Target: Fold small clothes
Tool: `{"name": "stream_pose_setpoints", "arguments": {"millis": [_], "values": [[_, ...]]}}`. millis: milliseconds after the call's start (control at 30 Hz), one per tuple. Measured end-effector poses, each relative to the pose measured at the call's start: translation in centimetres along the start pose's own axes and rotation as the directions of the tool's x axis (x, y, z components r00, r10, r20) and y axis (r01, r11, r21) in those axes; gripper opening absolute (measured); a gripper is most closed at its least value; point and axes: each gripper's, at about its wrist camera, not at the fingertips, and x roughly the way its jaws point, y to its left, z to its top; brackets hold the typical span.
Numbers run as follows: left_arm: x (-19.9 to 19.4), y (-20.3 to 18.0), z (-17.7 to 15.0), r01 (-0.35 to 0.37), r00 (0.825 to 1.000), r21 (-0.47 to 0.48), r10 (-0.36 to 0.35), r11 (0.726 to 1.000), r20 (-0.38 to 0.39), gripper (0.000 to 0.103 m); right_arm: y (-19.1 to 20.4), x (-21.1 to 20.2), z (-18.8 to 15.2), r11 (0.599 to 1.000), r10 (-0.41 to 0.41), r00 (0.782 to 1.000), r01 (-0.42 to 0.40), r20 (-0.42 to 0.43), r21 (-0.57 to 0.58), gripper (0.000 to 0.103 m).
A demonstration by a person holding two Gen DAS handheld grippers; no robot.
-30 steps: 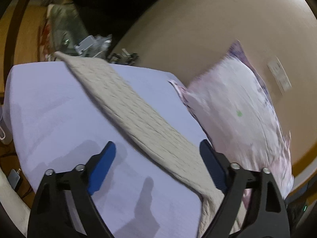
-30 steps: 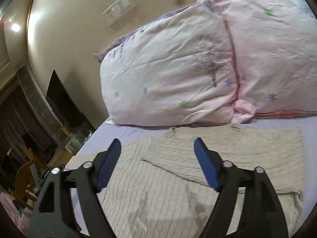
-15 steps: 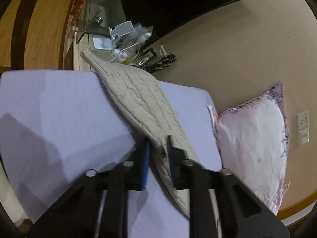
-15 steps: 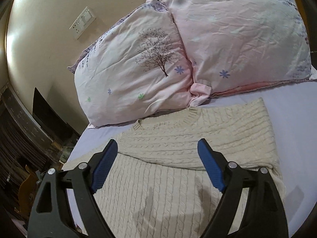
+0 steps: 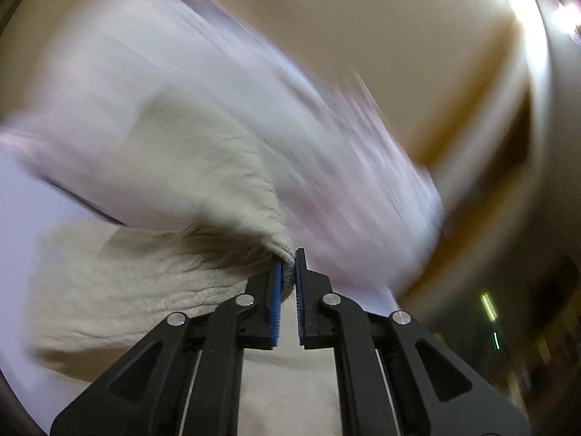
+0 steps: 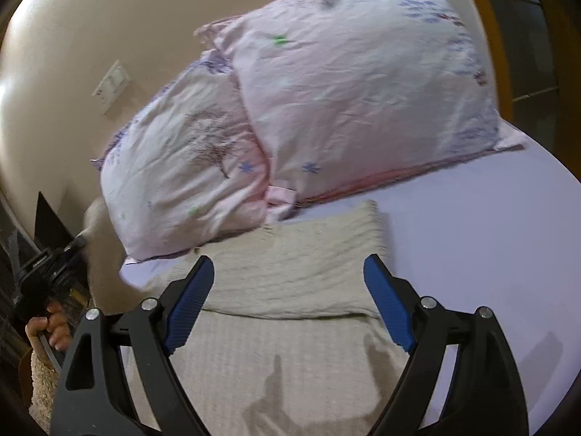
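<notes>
Cream cable-knit sweater [image 6: 290, 327] lies on the lavender bed sheet [image 6: 472, 236] just below two pink printed pillows [image 6: 326, 109], one sleeve already folded across its chest. By my judgement the fold is partly done: the other side and the final halving remain. The left gripper [image 5: 287, 272] has its blue-padded fingers [image 5: 276, 290] pinching a lifted sweater edge. The right gripper [image 6: 290, 301] hovers above the knit, fingers spread wide, holding nothing.

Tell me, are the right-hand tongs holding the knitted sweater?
No: the right tongs stand wide open above the cream sweater, with nothing pinched between the blue pads.
</notes>
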Motion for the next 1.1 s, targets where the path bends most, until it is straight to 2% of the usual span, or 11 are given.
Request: {"name": "stream_pose_setpoints", "arguments": {"millis": [67,133,267,367,467,500,733,800,900,1033,1100], "values": [[6.5,-3.5,-3.2,0.049,0.975,0.064,-0.034,0.997,-0.218,0.006,-1.1,-0.2,-0.3,1.0,-0.023,0.999,0.023,-0.026,0.008,0.084],[8.1,-4.4,-5.1,0.06,0.96,0.085,-0.034,0.995,-0.279,0.006,-2.1,-1.0,-0.8,1.0,-0.015,0.999,0.016,-0.05,0.014,0.084],[3.6,-3.3,-6.6,0.042,0.973,0.112,-0.016,0.993,-0.23,0.006,-3.8,-4.2,-2.5,0.999,0.014,0.998,-0.016,-0.062,-0.032,0.089],[-3.2,-0.7,-7.7,0.034,0.982,0.104,-0.014,0.994,-0.186,0.012,-4.9,-6.3,-4.7,0.99,0.134,0.982,-0.137,-0.13,-0.016,0.09],[-11.0,2.1,-10.1,-0.02,0.99,0.087,0.031,0.996,-0.138,0.062,-5.7,-8.4,-7.6,0.959,0.284,0.934,-0.282,-0.216,0.038,0.09],[-12.9,2.7,-11.1,-0.043,0.991,0.08,0.053,0.996,-0.125,0.068,-6.1,-9.3,-9.0,0.941,0.337,0.907,-0.333,-0.253,0.06,0.09],[-22.2,9.0,-19.3,-0.054,0.986,-0.1,0.037,0.994,-0.163,0.07,-9.4,-11.5,-16.1,0.928,0.372,0.815,-0.32,-0.445,0.191,0.088],[-21.8,10.3,-21.4,-0.065,0.978,-0.138,0.036,0.988,-0.205,0.07,-11.2,-10.3,-17.4,0.917,0.387,0.803,-0.286,-0.454,0.276,0.08],[-19.4,11.0,-23.8,-0.077,0.966,-0.155,0.035,0.985,-0.256,0.07,-13.6,-7.6,-19.6,0.839,0.499,0.76,-0.303,-0.416,0.452,0.065],[-16.6,11.3,-24.9,-0.008,0.968,-0.198,-0.042,0.98,-0.248,0.07,-13.5,-5.5,-21.1,0.759,0.609,0.703,-0.381,-0.367,0.529,0.051],[-15.1,11.1,-25.2,0.012,0.968,-0.204,-0.062,0.979,-0.244,0.066,-12.7,-5.0,-21.1,0.749,0.629,0.692,-0.415,-0.356,0.517,0.035]]}}
